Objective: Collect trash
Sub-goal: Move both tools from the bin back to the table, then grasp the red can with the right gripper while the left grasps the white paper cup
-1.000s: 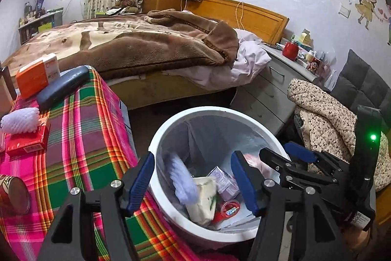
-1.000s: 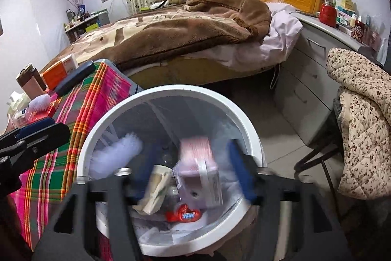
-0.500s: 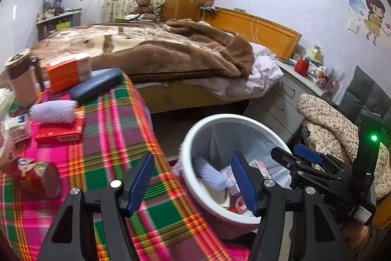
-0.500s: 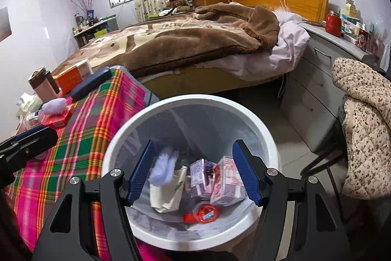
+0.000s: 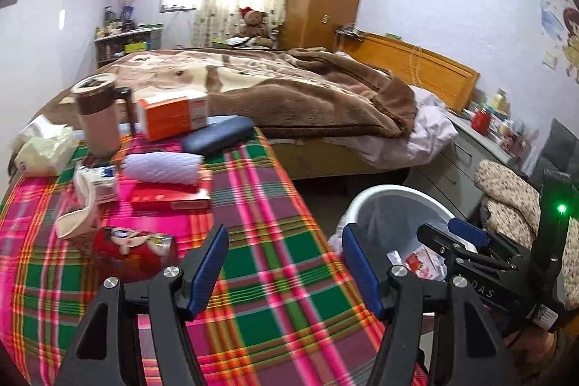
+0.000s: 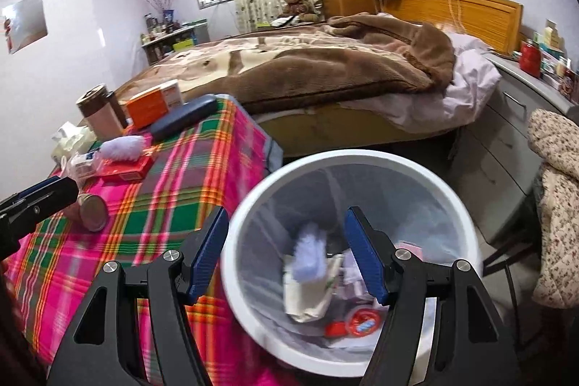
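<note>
A white trash bin (image 6: 427, 176) stands on the floor beside the plaid-covered table (image 5: 275, 227); it holds wrappers, a white foam net and a red lid. My right gripper (image 6: 286, 252) is open and empty above the bin's left rim. My left gripper (image 5: 286, 263) is open and empty over the table's right part. On the table lie a red can (image 5: 134, 252) on its side, a white foam net (image 5: 163, 163) on a red box (image 5: 170, 196), a small carton (image 5: 96, 183) and crumpled tissue (image 5: 45, 147). The bin also shows in the left wrist view (image 5: 394, 194).
A brown mug (image 5: 97, 114), an orange box (image 5: 173, 116) and a dark case (image 5: 217, 134) stand at the table's far end. A bed (image 5: 289, 89) lies behind, grey drawers (image 6: 506, 132) to the right, and a quilted cloth (image 6: 557, 205) hangs over a chair.
A foam net and a pink carton dropped into the bin. My left gripper swung left from over the bin to over the table. My right gripper also shifted left.
</note>
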The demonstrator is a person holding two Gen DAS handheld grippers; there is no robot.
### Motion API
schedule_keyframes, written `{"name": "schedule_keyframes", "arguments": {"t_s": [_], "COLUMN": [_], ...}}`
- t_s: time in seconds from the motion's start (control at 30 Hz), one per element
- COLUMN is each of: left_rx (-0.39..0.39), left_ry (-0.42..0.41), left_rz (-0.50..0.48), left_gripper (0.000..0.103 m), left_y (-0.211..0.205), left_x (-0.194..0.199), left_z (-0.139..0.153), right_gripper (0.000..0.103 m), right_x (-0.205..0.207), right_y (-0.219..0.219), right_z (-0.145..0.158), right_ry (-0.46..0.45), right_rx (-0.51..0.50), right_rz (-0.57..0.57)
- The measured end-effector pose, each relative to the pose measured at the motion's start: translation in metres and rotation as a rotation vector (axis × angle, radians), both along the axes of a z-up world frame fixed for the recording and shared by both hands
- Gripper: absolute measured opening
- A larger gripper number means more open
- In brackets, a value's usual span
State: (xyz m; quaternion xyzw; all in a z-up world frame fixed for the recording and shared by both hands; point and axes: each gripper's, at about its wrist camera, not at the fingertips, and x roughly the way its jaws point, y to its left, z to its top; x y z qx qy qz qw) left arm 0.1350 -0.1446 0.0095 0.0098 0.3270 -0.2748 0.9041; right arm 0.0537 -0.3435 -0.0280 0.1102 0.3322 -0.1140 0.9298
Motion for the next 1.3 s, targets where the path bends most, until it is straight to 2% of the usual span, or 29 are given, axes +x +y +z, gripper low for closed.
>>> {"name": "schedule_keyframes", "arguments": {"t_s": [0.23, 0.6, 1.0, 1.3], "left_rx": [0.010, 0.012, 0.035, 0.021], "left_ry": [0.001, 0.025, 0.136, 0.163], "left_rz": [0.097, 0.258, 0.294, 0.366], "left_gripper": [0.066, 0.067, 0.067, 0.067], "left_y": [0.045, 0.118, 0.150, 0.190], "left_x": [0.018, 0.058, 0.115, 0.117], "left_z": [-0.003, -0.009, -0.042, -0.057], "right_gripper": [0.068, 0.072, 0.072, 0.072], "right_x": [0.015, 0.050, 0.088, 0.105], "right_y": [0.029, 0.081, 0.135, 0.168], "right_z": [0.000, -0.004, -0.011, -0.008], "right_ry": [-0.007, 0.024, 0.065, 0.064], "right_rx": [-0.009, -0.023, -0.013, -0.026], "right_rz": [0.079, 0.263, 0.415, 0.529]}}
